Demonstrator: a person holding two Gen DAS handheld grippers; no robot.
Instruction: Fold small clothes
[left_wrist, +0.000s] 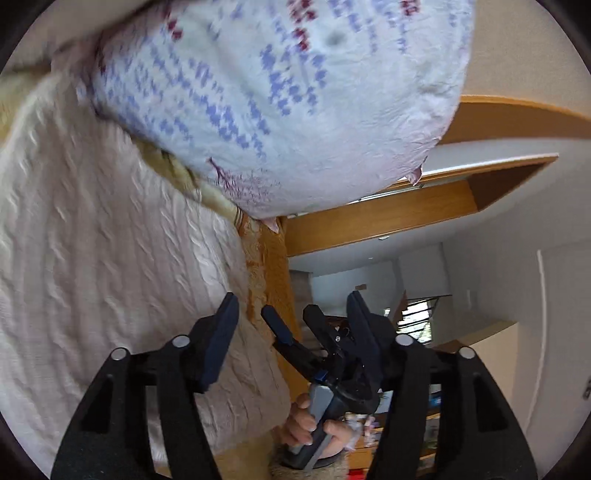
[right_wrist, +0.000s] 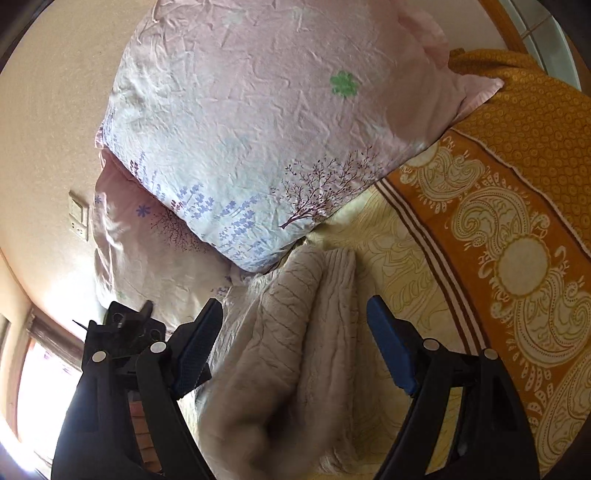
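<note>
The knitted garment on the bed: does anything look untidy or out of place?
The knitted garment lies bunched in uneven folds, one end tucked under the flowered pillow. Both grippers, left and right, are open and hold nothing.

The knitted garment (right_wrist: 295, 332) lies on the bed cover (right_wrist: 402, 266), directly ahead of the right gripper (right_wrist: 291, 343) and between its two spread fingers, neither of which touches it. Beyond the garment, further ahead, a pillow (right_wrist: 240, 147) rests on the bed; its near corner sits just above the garment's far edge. A second pillow (right_wrist: 147, 251) lies under and to the left of the first. To the right of the garment the bed cover extends outward, with a blanket (right_wrist: 524, 122) at far right. The left gripper (right_wrist: 122, 325) is to the left, beside the second pillow.

In the left wrist view, the garment (left_wrist: 110, 258) lies left of and ahead of the left gripper (left_wrist: 291, 314), the pillow (left_wrist: 277, 103) beyond it, and the right gripper (left_wrist: 295, 328) between its fingers.
</note>
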